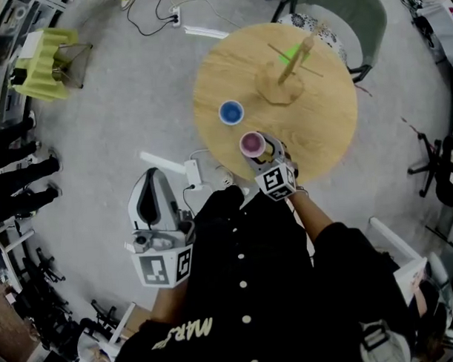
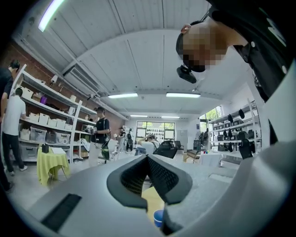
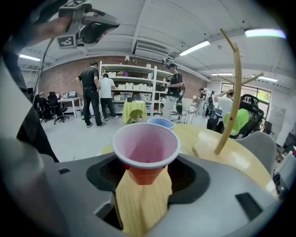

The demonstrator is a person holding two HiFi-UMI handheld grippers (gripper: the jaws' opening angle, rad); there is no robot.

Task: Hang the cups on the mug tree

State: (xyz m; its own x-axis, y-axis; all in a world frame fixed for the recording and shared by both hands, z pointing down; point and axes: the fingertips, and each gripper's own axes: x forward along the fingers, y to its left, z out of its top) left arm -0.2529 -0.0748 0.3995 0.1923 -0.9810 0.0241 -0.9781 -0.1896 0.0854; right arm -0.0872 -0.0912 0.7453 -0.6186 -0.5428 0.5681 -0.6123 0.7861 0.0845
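Cups first: a red cup (image 3: 144,155) with a pale pink inside stands upright between the 2 jaws of the right gripper (image 3: 147,169), near the edge of the round wooden table (image 1: 321,136). Those jaws stand fairly wide, 1 on each side of the cup's narrow lower wall. A dark gap shows on both sides, so the pads do not seem to press it. Just beyond stands a blue cup (image 1: 231,112), apart from the red one. Farther across the table is the wooden mug tree (image 1: 286,74), with something green (image 1: 289,57) at its stem. The left gripper (image 1: 152,178) hangs off the table over the grey floor (image 1: 134,91), its jaws closed on nothing. Pale letters on the person's dark shirt (image 1: 252,287) start "MAR". The marker cubes (image 1: 276,181) carry only black-and-white squares.
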